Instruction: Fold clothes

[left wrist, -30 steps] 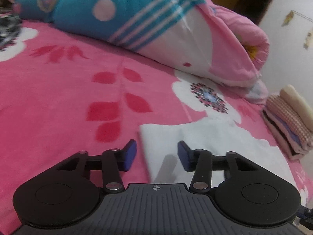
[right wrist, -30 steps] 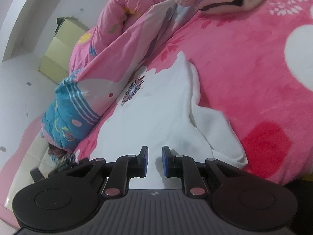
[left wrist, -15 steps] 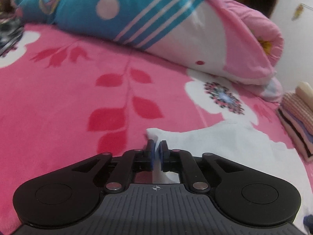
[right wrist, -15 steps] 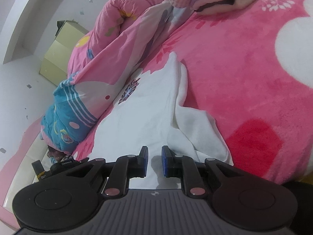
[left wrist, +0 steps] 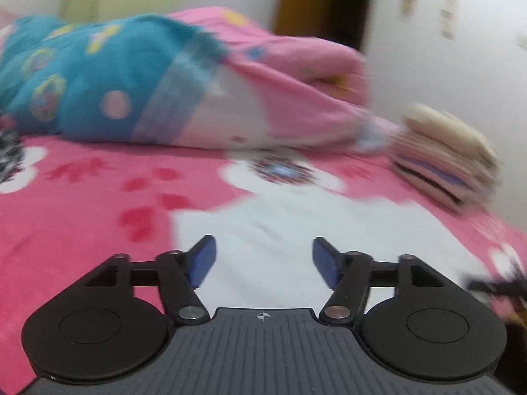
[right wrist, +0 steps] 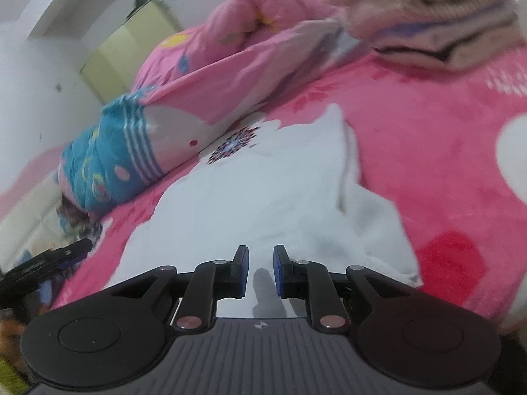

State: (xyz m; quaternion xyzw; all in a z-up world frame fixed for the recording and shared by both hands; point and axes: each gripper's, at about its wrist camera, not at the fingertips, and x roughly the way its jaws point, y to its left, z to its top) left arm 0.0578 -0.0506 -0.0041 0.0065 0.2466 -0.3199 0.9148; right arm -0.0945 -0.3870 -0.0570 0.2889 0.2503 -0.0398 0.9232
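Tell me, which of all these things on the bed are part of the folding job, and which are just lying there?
Part of the job:
- white garment, spread on the bed
- left gripper, jaws opening, nothing between them
- right gripper, jaws narrowly apart over the cloth
- stack of folded clothes

Just lying about:
- rolled pink and blue quilt
- pink floral blanket
- yellow-green cabinet

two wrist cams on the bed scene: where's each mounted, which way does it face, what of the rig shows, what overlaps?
Left wrist: on the left gripper, looking forward and slightly down across the white garment to the rolled quilt and folded stack; its own jaws opening, empty.
Right wrist: on the right gripper, tilted, facing along the garment to the quilt; jaws narrowly apart, nothing visibly between; the left gripper shows at the left edge.
Shared: garment, quilt, stack, pink blanket.
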